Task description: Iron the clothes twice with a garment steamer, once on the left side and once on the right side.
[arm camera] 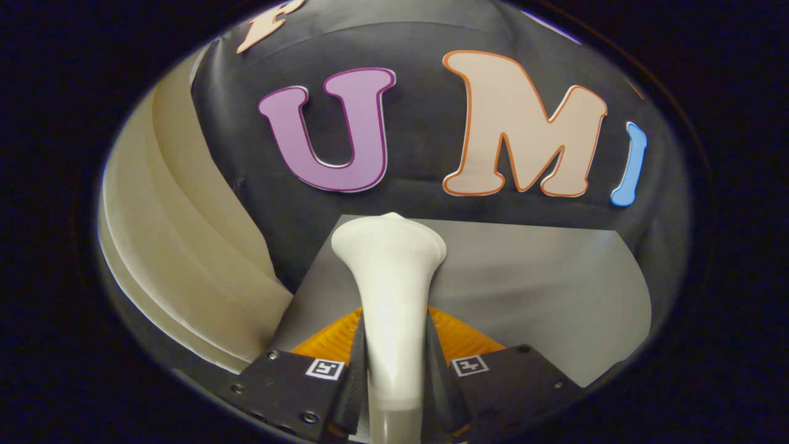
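Note:
A white garment steamer (390,290) stands upright between my fingers, its handle narrow where I hold it and its wide head rising beyond the fingertips. My gripper (394,327) is shut on the steamer's handle, one finger pressing on each side. To the left hangs a cream-coloured garment (179,246) in long soft folds, apart from the steamer's head. The steamer's face points away from me, so its nozzle side is hidden.
A grey tabletop (530,290) spreads beyond and to the right of the fingers, ending at the black cloth wall (419,154) behind. The garment's lower folds come down over the table's left edge.

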